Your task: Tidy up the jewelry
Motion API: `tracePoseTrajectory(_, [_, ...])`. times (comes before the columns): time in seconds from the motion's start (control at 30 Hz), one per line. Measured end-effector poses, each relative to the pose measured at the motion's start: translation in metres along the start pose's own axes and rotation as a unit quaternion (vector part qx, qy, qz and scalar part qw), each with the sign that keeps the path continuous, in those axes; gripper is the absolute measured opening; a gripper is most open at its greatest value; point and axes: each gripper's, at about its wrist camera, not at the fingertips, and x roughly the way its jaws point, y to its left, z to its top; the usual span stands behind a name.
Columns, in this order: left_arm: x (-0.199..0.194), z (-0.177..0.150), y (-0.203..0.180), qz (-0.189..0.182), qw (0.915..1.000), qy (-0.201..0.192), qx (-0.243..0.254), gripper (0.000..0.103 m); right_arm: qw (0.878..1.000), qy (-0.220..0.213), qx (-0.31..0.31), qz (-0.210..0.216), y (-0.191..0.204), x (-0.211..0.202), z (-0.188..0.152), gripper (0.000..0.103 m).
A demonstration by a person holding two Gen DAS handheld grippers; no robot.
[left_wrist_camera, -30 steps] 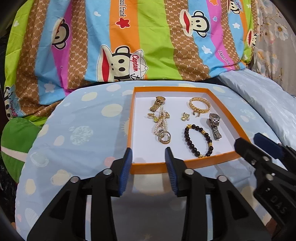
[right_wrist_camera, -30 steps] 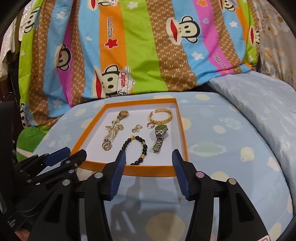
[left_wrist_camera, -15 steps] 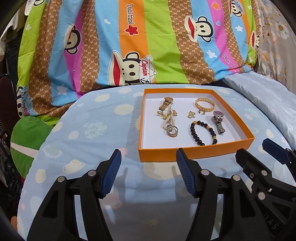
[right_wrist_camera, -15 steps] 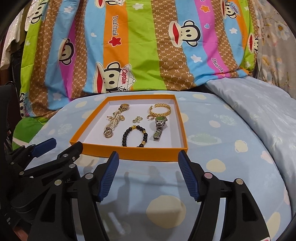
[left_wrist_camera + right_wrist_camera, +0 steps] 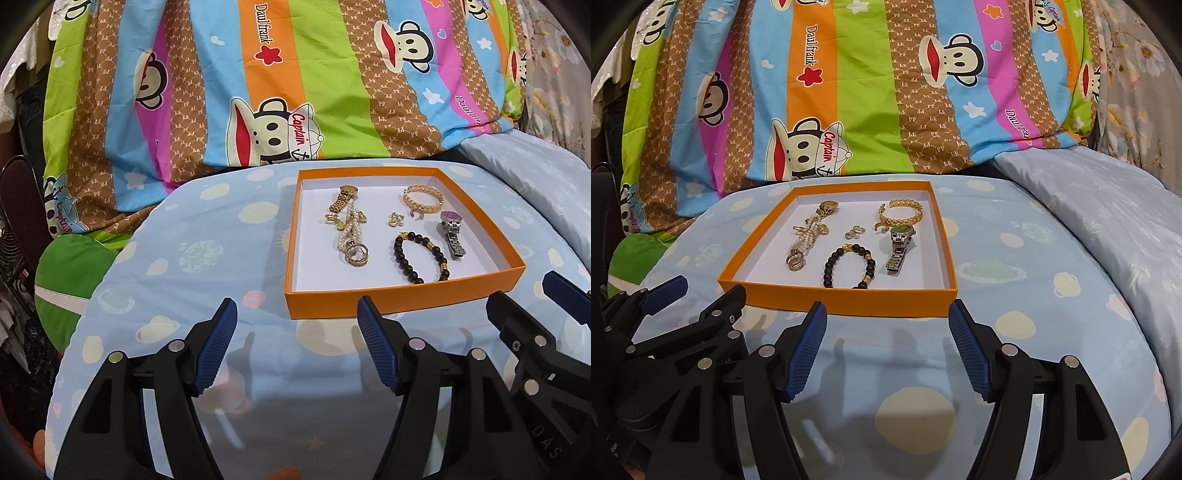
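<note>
An orange box (image 5: 402,301) (image 5: 842,299) with a white floor sits on the blue spotted cover. In it lie a gold watch (image 5: 343,197), a pearl strand with rings (image 5: 352,243) (image 5: 805,240), a gold bangle (image 5: 423,197) (image 5: 901,214), small gold earrings (image 5: 396,218) (image 5: 855,232), a dark bead bracelet (image 5: 421,258) (image 5: 849,267) and a silver watch (image 5: 452,232) (image 5: 900,247). My left gripper (image 5: 297,347) is open and empty, short of the box's near wall. My right gripper (image 5: 888,347) is open and empty, also short of the box.
The box rests on a rounded surface under a blue spotted cloth (image 5: 1015,280). A striped monkey-print sheet (image 5: 280,85) hangs behind it. A pale blue quilt (image 5: 1108,206) lies to the right. A green cushion (image 5: 70,269) lies at the left.
Both grippers have pulled back from the box, which now looks smaller and farther. The left jaws have opened wider. The jewelry has not moved.
</note>
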Motion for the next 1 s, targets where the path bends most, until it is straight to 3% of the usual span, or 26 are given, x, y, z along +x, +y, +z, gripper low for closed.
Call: tracePoseTrajectory(1.0, [-0.0069, -0.0005, -0.001, 0.029, 0.9994, -0.017, 0.004, 0.065, 1.0, -0.007, -0.005, -0.007, 0.0007, -0.0037, 0.0002, 0.067])
